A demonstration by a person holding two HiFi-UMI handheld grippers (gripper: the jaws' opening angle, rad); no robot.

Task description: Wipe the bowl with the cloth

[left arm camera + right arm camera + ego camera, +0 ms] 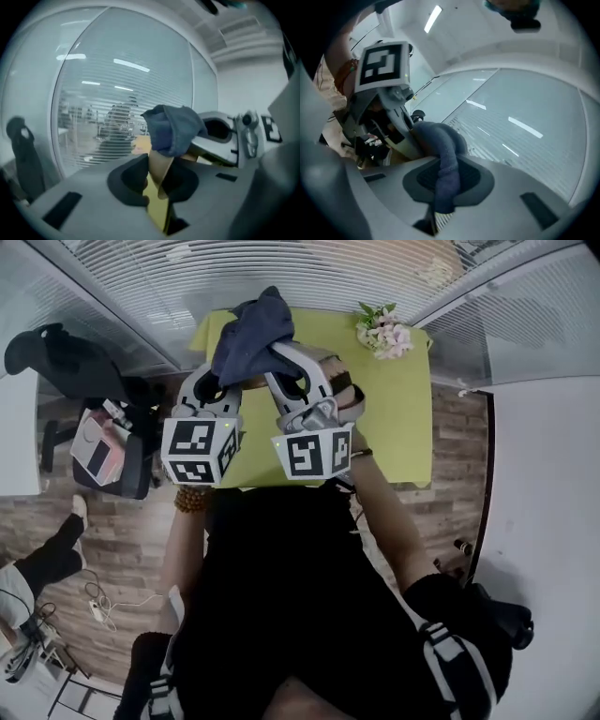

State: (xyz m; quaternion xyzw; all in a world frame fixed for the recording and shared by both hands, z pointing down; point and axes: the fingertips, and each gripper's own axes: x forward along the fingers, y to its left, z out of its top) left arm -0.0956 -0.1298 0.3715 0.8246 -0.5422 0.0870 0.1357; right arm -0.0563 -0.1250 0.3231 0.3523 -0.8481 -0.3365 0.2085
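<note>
A dark blue cloth (253, 334) hangs over the top of a tan bowl (157, 166), both held up above the yellow-green table (403, 427). My left gripper (217, 382) is shut on the bowl's thin tan rim, which stands edge-on between its pads (131, 180). My right gripper (286, 360) comes in from the right and is shut on a fold of the cloth (446, 159), which runs down between its pads (471, 178). Most of the bowl is hidden under the cloth. Both grippers sit close together, nearly touching.
A small bunch of pale flowers (382, 331) lies at the table's far right corner. Slatted blinds and glass stand behind the table. A black chair (56, 352) and a bag with papers (103, 451) are on the floor at the left. A white surface (553, 521) runs along the right.
</note>
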